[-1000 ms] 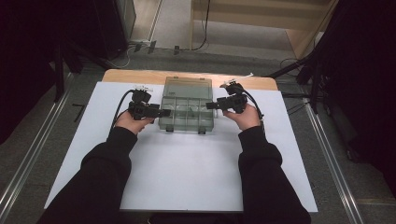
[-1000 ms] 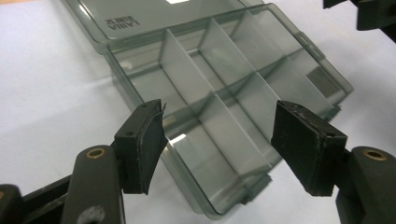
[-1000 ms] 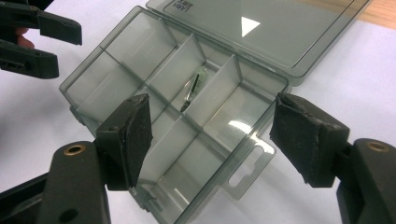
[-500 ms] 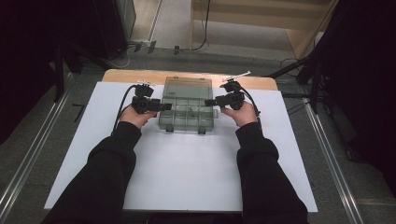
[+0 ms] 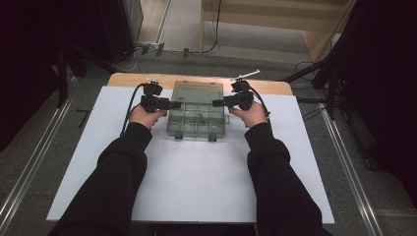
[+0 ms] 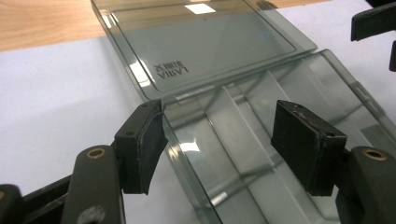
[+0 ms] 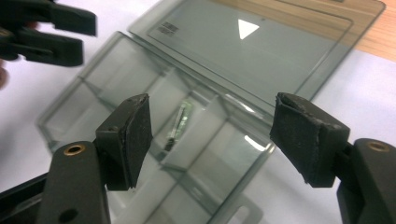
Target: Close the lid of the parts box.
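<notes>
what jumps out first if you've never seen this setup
A clear smoky plastic compartment box lies open at the far middle of the white table, its lid folded flat behind it. The left tool and right tool, jaws apart, point at it from either side.

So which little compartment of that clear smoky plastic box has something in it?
The one in the middle of the clear smoky plastic compartment box: a small shiny metal piece lies there. The other compartments in view look bare.
</notes>
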Available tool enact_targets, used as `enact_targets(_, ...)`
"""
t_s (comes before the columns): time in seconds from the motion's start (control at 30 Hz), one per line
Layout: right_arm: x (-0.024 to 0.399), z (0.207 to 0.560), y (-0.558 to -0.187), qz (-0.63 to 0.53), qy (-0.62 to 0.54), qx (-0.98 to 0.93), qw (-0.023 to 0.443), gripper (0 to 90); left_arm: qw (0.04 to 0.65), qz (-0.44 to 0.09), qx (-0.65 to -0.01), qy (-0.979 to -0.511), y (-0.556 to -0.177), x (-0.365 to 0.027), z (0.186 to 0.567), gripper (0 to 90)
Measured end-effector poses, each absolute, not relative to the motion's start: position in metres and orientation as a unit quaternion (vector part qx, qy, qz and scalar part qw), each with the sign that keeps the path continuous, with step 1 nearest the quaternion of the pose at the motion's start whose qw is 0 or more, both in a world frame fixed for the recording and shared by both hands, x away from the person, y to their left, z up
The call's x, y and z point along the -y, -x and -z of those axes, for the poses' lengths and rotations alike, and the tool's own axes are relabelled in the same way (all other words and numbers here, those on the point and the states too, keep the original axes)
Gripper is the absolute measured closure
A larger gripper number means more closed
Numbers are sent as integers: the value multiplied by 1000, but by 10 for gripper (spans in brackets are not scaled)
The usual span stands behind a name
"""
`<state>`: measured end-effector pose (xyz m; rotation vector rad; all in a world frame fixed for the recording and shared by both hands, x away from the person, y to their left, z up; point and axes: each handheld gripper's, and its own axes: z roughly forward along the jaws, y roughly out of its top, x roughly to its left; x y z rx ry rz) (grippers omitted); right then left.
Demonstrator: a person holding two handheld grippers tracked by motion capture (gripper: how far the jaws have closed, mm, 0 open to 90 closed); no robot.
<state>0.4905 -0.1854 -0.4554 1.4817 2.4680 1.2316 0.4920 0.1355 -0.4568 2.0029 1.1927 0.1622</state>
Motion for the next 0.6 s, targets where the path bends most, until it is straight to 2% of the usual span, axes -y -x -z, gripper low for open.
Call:
enact_targets(0.3,186,464,-503,-372,-490,-788,13,294,388,-73,-476,-786,-508,-133,454,340)
enact_targets(0.6,183,467,-517,-357,-514,-779,42,296,390,-75,-495,-773,-526,-129,464,341)
